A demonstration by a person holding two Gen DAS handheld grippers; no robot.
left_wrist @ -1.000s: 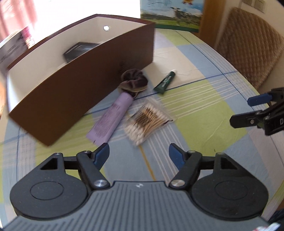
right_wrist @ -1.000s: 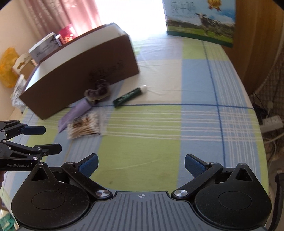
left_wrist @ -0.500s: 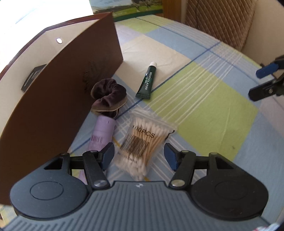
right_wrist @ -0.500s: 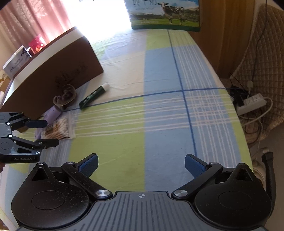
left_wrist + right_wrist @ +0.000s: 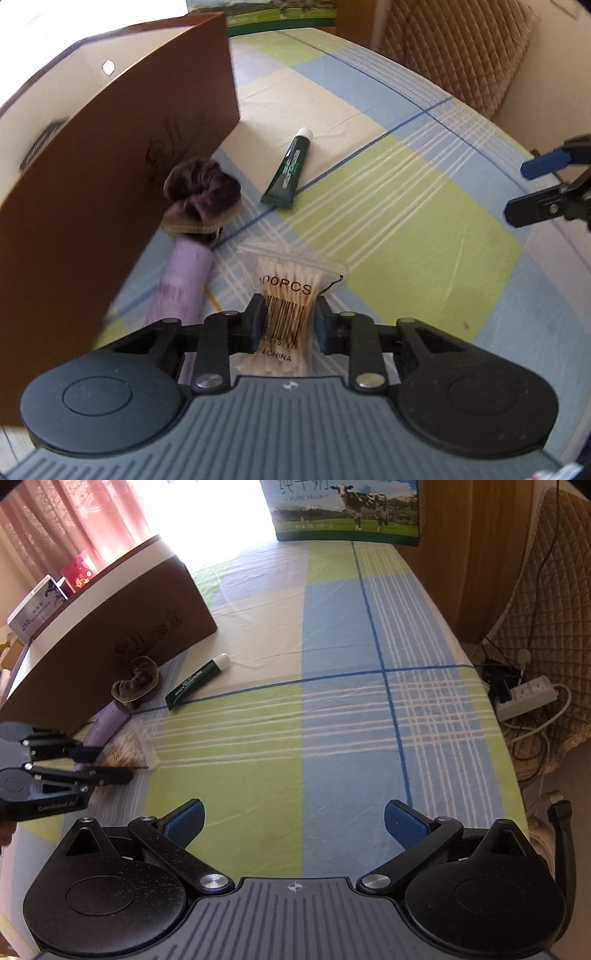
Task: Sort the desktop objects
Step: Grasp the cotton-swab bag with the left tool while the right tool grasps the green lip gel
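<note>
Left wrist view: left gripper (image 5: 289, 319) pinches the cotton-swab bag (image 5: 288, 295); scrunchie (image 5: 201, 197), tubes unsorted beside the box (image 5: 110, 166); right gripper (image 5: 293, 823) gapes empty.

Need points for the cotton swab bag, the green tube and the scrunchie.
cotton swab bag (image 5: 286, 286), left wrist view, on the printed label.
green tube (image 5: 290, 173), left wrist view, mid-body.
scrunchie (image 5: 203, 192), left wrist view, on the top folds.

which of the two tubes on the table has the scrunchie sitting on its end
The lilac tube beside the brown box; the dark scrunchie covers its far end. The green tube lies apart, uncovered.
</note>
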